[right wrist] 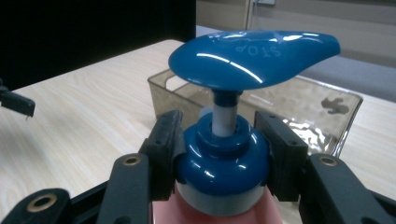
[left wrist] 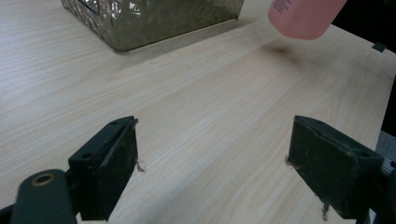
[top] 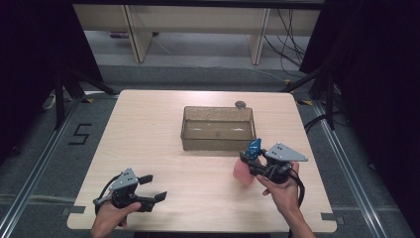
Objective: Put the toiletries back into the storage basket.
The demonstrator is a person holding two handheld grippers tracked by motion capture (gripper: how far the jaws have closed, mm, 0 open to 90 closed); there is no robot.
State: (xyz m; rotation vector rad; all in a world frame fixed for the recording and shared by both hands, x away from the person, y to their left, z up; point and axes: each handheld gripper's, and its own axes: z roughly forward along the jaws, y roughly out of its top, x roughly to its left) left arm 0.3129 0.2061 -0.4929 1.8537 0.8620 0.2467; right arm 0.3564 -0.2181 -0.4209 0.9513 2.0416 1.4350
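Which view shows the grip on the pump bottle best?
The right gripper view: the right gripper clamps the pump bottle at its blue collar. The high view shows it small, tilted beside the clear bin. The left gripper view catches its pink base.

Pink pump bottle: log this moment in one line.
right gripper: shut on pink pump bottle, lifted off table | left gripper: open | clear plastic bin: behind bottle

The high view looks forward and down from above the near edge of the table [top: 148, 129], taking in its whole top. Each gripper view sits low and close behind its own jaws. All three share the bin [top: 218, 128] [left wrist: 154, 18] [right wrist: 299, 112] and bottle [top: 243, 171] [left wrist: 303, 16] [right wrist: 224, 154].
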